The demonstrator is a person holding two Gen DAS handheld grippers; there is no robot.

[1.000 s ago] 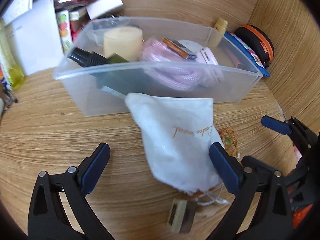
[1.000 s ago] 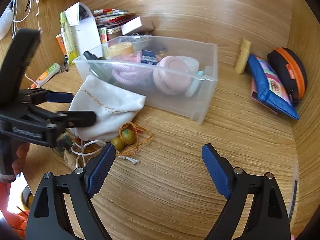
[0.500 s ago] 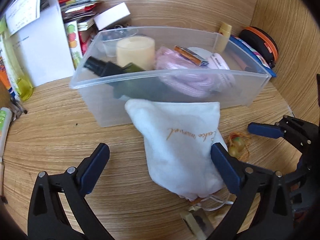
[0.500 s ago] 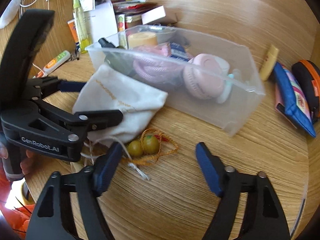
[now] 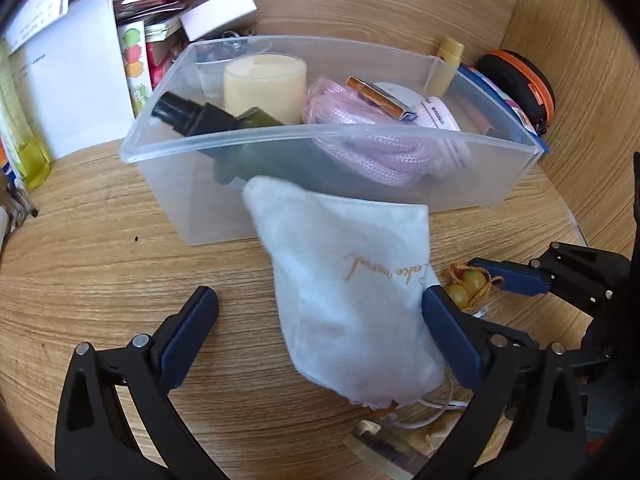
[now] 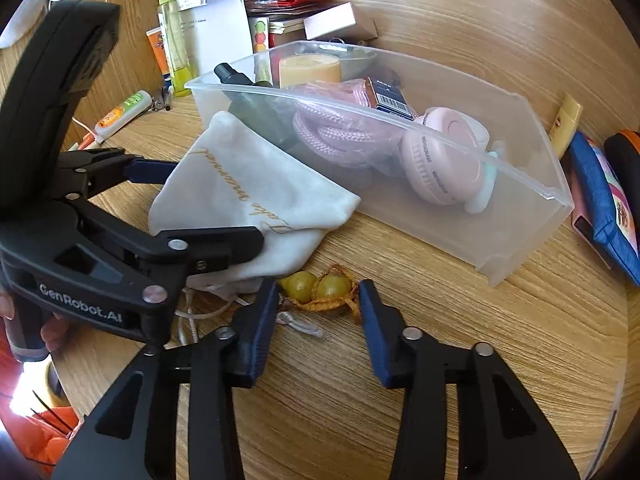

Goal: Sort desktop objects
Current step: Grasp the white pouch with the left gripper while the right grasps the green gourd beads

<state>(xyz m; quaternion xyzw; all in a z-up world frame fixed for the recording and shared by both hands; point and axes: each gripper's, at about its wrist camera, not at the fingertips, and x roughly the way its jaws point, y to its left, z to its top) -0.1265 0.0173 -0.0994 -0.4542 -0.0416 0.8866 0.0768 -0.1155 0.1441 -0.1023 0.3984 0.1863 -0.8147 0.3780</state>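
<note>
A white drawstring pouch (image 5: 352, 292) with gold lettering lies on the wooden desk against a clear plastic bin (image 5: 500, 184). My left gripper (image 5: 320, 316) is open, its fingers either side of the pouch's lower part. A charm of two yellow-green beads on orange cord (image 6: 320, 290) lies beside the pouch. My right gripper (image 6: 318, 300) is open, its blue pads close on both sides of the beads. The pouch (image 6: 248, 196) and bin (image 6: 520, 240) also show in the right wrist view. The bin holds a dark spray bottle, a cream jar, pink rope and a pink fan.
Papers, boxes and a white card (image 5: 80, 72) stand behind the bin at left. A blue pouch (image 6: 600, 204) and an orange-zipped black case (image 5: 520, 80) lie at right. A white cord and a small flat tag (image 5: 384, 448) lie under the pouch's mouth. Wooden walls enclose the desk.
Both grippers moved in toward the pouch. The right gripper came down over the beads and its jaws narrowed around them. The left gripper stayed open.
</note>
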